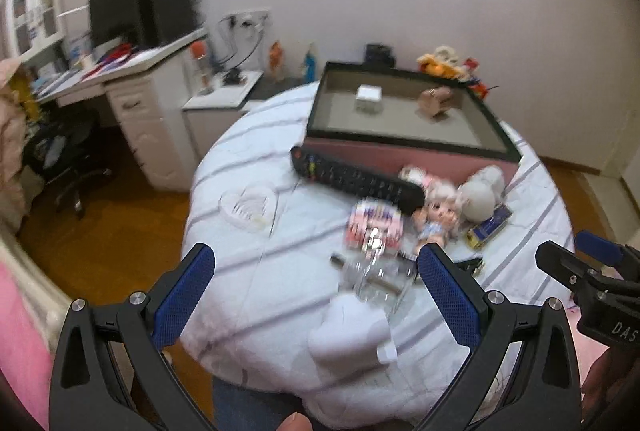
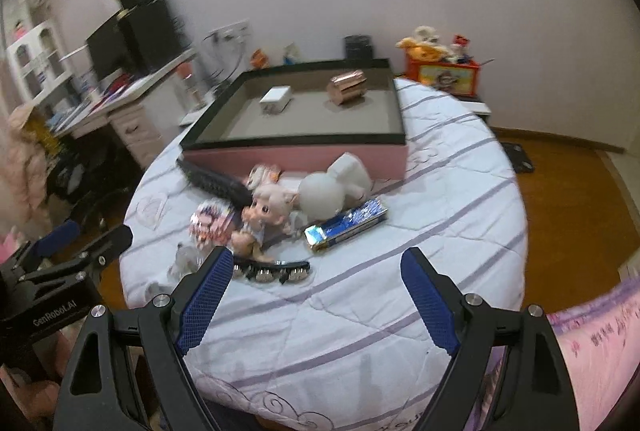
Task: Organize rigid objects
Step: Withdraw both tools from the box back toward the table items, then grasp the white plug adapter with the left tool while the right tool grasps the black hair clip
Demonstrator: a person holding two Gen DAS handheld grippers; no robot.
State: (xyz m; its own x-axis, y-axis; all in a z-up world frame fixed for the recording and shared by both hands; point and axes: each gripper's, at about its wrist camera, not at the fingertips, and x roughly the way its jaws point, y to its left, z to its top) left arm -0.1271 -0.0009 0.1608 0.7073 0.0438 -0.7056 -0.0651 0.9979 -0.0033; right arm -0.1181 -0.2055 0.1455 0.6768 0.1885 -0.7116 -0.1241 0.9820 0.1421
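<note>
Meanwhile both tools, left [image 1: 316, 263] and right [image 2: 318, 267], gape unladen; doll [image 2: 264, 215], remote [image 1: 352, 179] crowd before box [image 2: 296, 155].

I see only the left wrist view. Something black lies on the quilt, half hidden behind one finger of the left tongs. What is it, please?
Observer: A black hair clip with shiny stones. It lies flat, just in front of the doll.
Operator: Do the right tongs hold anything?
Observer: No. They are open and empty, above the quilt.
Operator: What do the plush toys behind the pink box stand in?
Observer: They stick out of a red toy box with a picture on its front.
</note>
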